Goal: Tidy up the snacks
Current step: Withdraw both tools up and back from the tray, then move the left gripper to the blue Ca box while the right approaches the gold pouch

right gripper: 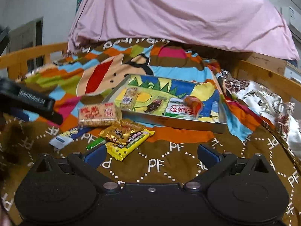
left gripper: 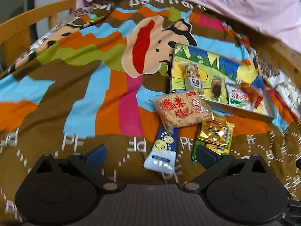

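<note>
Foil snack packets (right gripper: 122, 133) beside rectangular metal tray (right gripper: 169, 121).

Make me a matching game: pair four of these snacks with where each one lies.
Snacks:
1. orange rice-cracker pack with red writing
2. blue-and-white tube-shaped packet
3. crinkled gold foil packet
4. green-and-white pouch

Places:
A. inside the metal tray
B. propped on the tray's near edge
C. on the blanket, between the left claw's fingers
D. atop a yellow packet

Pairs: 1-B, 2-C, 3-D, 4-A
</note>
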`<act>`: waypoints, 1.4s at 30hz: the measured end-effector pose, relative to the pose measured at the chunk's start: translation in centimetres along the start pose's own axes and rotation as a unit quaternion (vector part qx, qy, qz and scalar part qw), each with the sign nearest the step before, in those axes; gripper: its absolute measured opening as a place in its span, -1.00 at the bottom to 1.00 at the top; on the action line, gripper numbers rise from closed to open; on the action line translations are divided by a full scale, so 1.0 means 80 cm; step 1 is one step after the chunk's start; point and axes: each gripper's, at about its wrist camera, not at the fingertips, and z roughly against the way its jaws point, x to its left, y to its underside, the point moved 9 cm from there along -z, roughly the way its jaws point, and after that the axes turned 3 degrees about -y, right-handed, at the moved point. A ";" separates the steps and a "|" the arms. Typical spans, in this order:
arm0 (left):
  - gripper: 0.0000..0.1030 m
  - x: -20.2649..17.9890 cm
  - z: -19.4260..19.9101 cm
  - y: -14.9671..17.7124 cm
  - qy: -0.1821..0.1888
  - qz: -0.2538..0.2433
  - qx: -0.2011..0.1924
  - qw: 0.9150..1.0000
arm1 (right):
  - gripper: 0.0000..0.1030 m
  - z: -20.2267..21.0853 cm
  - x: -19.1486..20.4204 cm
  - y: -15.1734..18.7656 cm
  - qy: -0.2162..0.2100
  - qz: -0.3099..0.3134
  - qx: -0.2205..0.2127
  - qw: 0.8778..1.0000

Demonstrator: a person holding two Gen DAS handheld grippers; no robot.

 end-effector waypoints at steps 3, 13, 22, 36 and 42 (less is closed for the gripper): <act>0.99 -0.006 -0.018 -0.009 -0.005 -0.036 0.007 0.999 | 0.99 -0.019 0.008 0.004 -0.004 0.008 0.011 1.000; 0.99 -0.025 -0.063 -0.011 0.014 -0.128 0.055 0.990 | 0.99 -0.080 0.036 0.021 0.001 0.050 0.035 0.998; 0.99 -0.026 -0.088 -0.016 -0.005 -0.165 0.066 0.984 | 0.99 -0.137 0.051 0.017 0.024 0.054 0.047 0.997; 0.86 -0.037 -0.105 -0.015 0.011 -0.173 0.065 0.983 | 0.99 -0.151 0.024 0.026 0.095 0.021 0.063 0.993; 0.69 -0.038 -0.098 -0.016 0.021 -0.165 0.063 0.984 | 0.99 -0.140 0.020 0.026 0.100 0.018 0.047 0.994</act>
